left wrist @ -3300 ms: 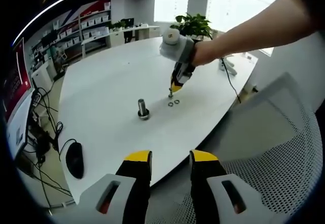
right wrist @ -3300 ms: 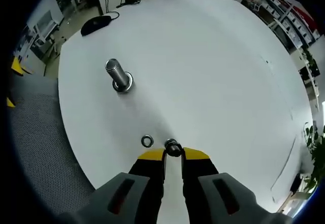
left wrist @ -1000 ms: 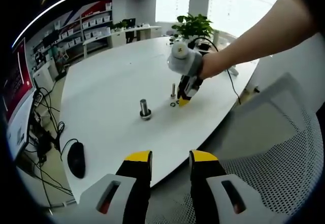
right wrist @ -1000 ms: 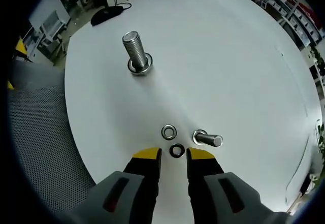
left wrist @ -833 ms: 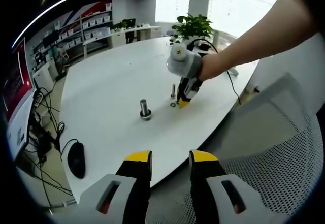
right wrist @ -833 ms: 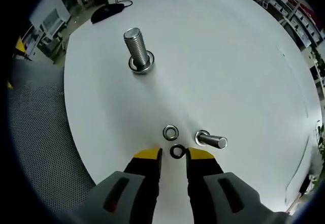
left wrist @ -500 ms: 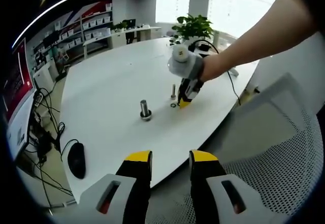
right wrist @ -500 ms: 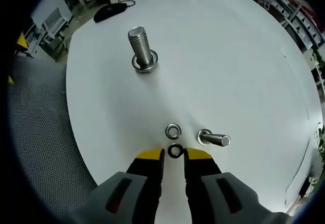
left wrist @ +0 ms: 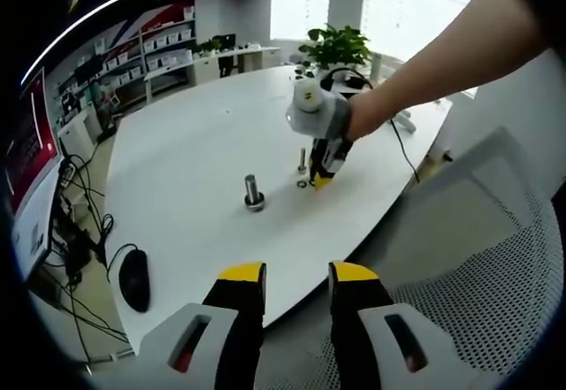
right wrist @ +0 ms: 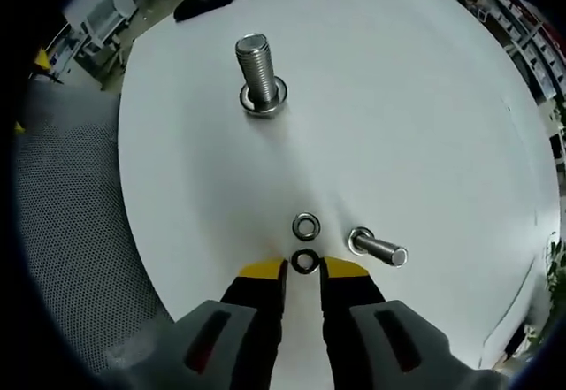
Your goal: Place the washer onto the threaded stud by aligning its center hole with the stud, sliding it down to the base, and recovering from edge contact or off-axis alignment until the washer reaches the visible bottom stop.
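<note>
A tall threaded stud (right wrist: 259, 76) stands upright on the white table (right wrist: 416, 116) with a washer round its foot; it is also the stud (left wrist: 254, 192) mid-table in the left gripper view. Nearer lie a silver washer (right wrist: 306, 226) and a dark washer (right wrist: 305, 261), flat on the table. My right gripper (right wrist: 304, 271) has its yellow tips closed in on the dark washer's rim. In the left gripper view the right gripper (left wrist: 320, 176) points down at the washers (left wrist: 302, 183). My left gripper (left wrist: 297, 273) hangs open off the table's near edge, holding nothing.
A smaller bolt (right wrist: 378, 248) stands just right of the washers. A black mouse (left wrist: 133, 279) and cables lie at the table's left end. A mesh chair (left wrist: 478, 302) sits below the left gripper. The person's arm (left wrist: 424, 63) reaches over the table; a plant (left wrist: 336, 45) stands behind.
The right jaws have narrowed from a wider gap onto the dark washer. 3.3 s ago they held the small bolt, which now stands beside the washers. The left gripper has stayed put.
</note>
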The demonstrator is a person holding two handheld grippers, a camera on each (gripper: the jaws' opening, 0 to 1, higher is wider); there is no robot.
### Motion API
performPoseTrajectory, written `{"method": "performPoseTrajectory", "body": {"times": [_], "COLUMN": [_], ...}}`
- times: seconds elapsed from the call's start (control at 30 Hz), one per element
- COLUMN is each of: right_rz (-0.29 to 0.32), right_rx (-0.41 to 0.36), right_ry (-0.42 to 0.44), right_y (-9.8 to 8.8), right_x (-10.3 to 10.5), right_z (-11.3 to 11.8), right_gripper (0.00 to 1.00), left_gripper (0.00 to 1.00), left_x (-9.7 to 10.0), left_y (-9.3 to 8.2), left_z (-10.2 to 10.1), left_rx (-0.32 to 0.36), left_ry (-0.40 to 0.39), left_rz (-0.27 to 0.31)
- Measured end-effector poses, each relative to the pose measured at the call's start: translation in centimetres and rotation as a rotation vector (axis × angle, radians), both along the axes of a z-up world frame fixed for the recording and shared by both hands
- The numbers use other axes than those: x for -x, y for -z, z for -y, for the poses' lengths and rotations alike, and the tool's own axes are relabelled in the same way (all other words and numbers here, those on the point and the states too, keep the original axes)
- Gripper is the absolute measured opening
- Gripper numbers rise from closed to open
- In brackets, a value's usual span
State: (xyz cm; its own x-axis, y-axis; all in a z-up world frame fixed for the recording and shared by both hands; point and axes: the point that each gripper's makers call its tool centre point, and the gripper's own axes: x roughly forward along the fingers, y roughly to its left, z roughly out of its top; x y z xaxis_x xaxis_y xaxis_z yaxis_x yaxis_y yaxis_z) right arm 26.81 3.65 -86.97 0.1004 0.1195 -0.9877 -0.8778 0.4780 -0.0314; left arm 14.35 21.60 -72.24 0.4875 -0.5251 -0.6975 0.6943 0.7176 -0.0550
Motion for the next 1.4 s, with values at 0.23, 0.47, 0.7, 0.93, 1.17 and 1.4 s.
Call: {"method": "performPoseTrajectory", "body": {"times": [0.23, 0.47, 0.7, 0.93, 1.17, 1.4], "right_rz": [-0.002, 0.003, 0.022, 0.073, 0.096, 0.092], "right_rx": [0.027, 0.035, 0.020, -0.054, -0.094, -0.089], "right_ry": [0.038, 0.043, 0.086, 0.128, 0.149, 0.142], "right_y": [-0.09, 0.02, -0.01, -0.12, -0.12, -0.12], "right_x": [0.11, -0.01, 0.06, 0.14, 0.10, 0.05], "right_z": [0.06, 0.05, 0.19, 0.28, 0.26, 0.21], "right_gripper": [0.16, 0.16, 0.16, 0.15, 0.15, 0.14], "left_gripper": [0.26, 0.26, 0.26, 0.26, 0.26, 0.26], "left_x": [0.03, -0.08, -0.02, -0.06, -0.11, -0.06], "left_y": [0.06, -0.03, 0.00, -0.02, 0.03, 0.09], "left_z": [-0.05, -0.10, -0.01, -0.08, -0.22, -0.24], "left_rx": [-0.007, -0.008, -0.007, -0.008, -0.012, -0.012], "left_ry": [0.002, -0.004, 0.000, -0.005, -0.009, -0.010], "left_rz": [0.001, 0.008, 0.005, 0.007, 0.006, 0.003]}}
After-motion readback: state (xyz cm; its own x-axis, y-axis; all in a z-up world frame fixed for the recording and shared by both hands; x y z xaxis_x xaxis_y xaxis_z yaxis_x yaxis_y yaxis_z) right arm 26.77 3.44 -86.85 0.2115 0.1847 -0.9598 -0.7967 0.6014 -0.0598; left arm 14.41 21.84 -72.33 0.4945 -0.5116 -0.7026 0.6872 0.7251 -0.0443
